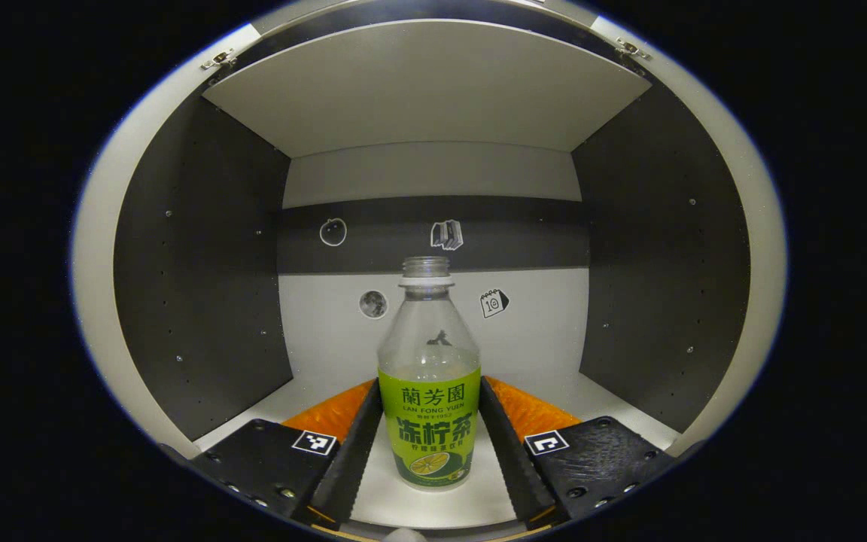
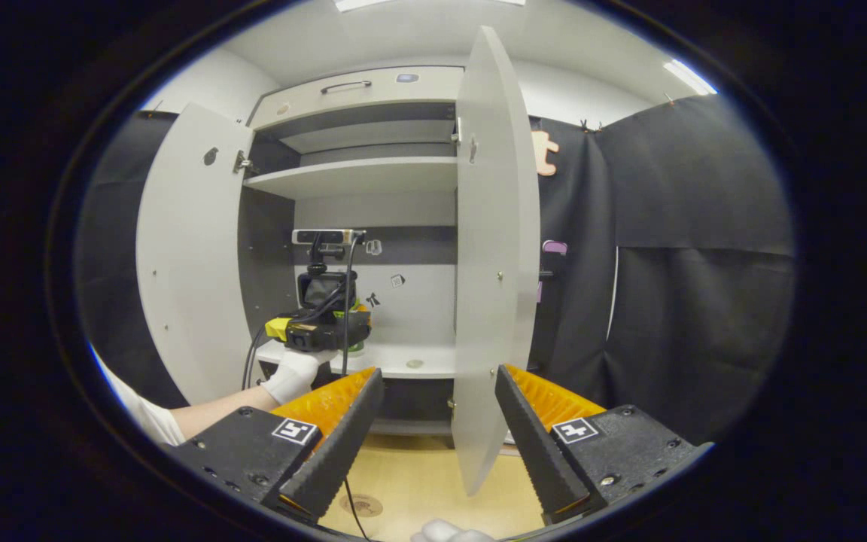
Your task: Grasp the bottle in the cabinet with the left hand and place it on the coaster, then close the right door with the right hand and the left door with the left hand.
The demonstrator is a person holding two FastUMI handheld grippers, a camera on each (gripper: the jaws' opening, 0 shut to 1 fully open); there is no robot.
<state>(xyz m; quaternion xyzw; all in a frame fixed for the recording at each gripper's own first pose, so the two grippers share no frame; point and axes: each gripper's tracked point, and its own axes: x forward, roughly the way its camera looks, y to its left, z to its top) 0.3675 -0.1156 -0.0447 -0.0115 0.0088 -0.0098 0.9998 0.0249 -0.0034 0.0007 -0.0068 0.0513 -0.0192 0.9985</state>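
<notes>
Two fingers of the left gripper (image 1: 430, 444) flank the uncapped bottle (image 1: 429, 391) low in the middle of the left gripper view, close along its label, though whether both press on it cannot be told; the bottle stands upright on the cabinet shelf (image 1: 599, 395). Toward the bottom of the right gripper view, the right gripper (image 2: 439, 421) is spread wide and empty before the open right door (image 2: 495, 248), with the left door (image 2: 193, 256) swung open at left and the coaster (image 2: 363, 505) on the wooden table (image 2: 418, 482) below.
</notes>
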